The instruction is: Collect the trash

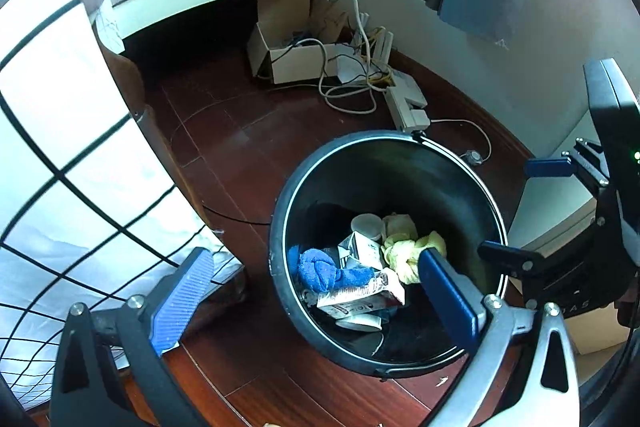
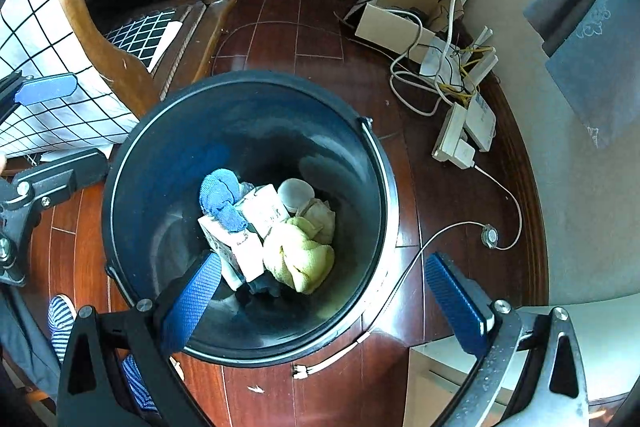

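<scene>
Trash is seen piled in the black bin at centre frame: a blue cloth, a yellow cloth, white cartons. Both the left gripper and the right gripper are held wide open above it, and nothing is gripped. The bin could be knocked by a low finger. Items beneath the pile are hidden, and carton labels cannot be read.

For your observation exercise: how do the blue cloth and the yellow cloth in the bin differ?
The blue cloth is darker and looks smaller than the pale yellow cloth. Blue drapes over the white cartons; yellow lies bunched beside them. Both are crumpled inside the black bin.
</scene>
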A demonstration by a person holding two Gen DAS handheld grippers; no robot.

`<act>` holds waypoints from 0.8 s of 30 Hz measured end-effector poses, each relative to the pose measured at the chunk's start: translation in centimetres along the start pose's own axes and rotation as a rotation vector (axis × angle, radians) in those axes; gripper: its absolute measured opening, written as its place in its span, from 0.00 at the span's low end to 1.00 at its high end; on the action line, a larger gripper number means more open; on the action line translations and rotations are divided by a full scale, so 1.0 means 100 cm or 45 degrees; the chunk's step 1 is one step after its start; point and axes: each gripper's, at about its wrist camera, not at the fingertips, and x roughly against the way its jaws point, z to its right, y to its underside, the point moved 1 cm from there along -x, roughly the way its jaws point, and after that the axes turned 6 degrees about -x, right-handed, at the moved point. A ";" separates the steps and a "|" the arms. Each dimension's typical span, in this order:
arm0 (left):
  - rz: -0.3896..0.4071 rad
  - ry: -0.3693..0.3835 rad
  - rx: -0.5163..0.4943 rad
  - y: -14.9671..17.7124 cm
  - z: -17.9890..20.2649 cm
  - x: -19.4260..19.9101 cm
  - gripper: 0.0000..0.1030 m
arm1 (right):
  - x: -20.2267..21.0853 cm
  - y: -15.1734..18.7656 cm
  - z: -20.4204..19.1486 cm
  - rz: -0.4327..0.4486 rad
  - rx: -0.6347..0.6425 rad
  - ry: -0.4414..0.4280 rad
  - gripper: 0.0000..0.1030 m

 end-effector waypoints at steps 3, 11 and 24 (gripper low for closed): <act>0.007 -0.011 -0.001 -0.001 -0.001 0.004 0.99 | 0.004 -0.001 -0.002 0.013 0.003 0.001 0.99; 0.089 -0.034 0.026 -0.007 0.000 0.038 0.99 | 0.025 -0.007 -0.003 0.082 -0.006 -0.009 0.99; 0.238 -0.131 0.056 -0.021 -0.011 0.094 0.99 | 0.076 -0.016 -0.008 0.263 -0.053 -0.047 0.99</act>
